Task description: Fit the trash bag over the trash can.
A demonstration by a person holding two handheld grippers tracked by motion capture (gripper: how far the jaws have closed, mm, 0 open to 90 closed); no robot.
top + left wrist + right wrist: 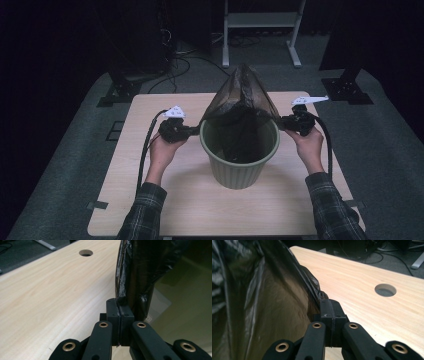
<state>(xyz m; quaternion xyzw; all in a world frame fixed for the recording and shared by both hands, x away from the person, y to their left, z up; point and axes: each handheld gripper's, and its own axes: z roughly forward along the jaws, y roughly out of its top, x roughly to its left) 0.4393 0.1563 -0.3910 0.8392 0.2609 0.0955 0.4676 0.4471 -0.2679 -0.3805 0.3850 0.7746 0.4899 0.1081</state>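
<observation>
A person seated at a pale wooden table (165,200) holds 2 black tongs, 1 in each hand, and is lining a green ribbed bin (239,167) with a dark, see-through plastic bag (241,95).

The left gripper (192,131) sits just beside the bin's left rim, and the right gripper (281,122) sits just beside its right rim. The bin stands between the 2, and the bag is stretched from 1 to the other, its mouth pulled wide across the bin's opening. The far side of the bag rises to a peak above and beyond the tongs, while its lower part hangs down inside the bin.

In the left gripper view, the 2 jaws are pressed together with a fold of the bag's edge (125,293) pinched at their tips; the bin's green wall (190,307) lies to the right of them. In the right gripper view, the jaws are likewise clamped on the bag's edge (318,293), with the film billowing to the left of them and a round cable hole (385,289) in the table off to the right.

The step in hand appears to be settling the bag into the bin. The next move likely calls for keeping both grips firm, carrying each pinched edge outward past the rim and down over it, so the film folds over the lip without tearing or slipping free.
</observation>
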